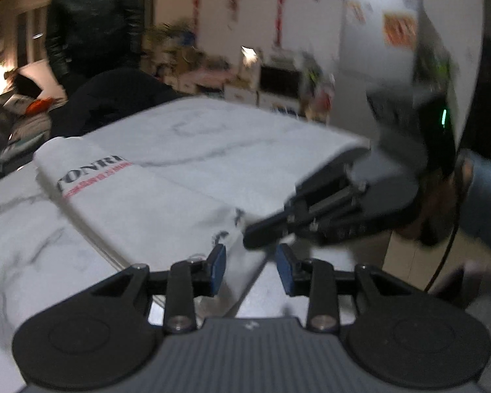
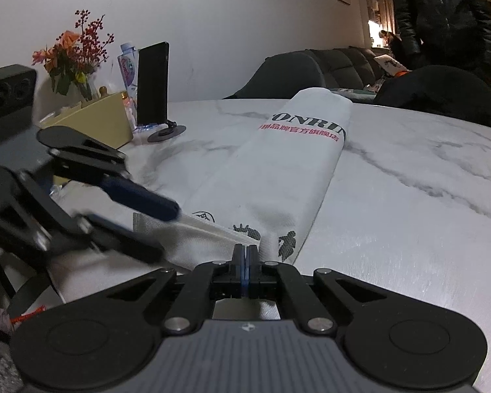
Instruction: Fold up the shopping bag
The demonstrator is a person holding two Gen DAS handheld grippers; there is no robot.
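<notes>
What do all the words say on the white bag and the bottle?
"ONRIN": black letters on the white shopping bag; the fold hides the start of the word.
Red line under it on the bag: too blurred to read.
Water bottle label: too small and blurred to read.
Posters on the fridge: blurred, unreadable.

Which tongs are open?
The left tongs: their blue pads stand apart. The right tongs' pads are pressed together.
</notes>
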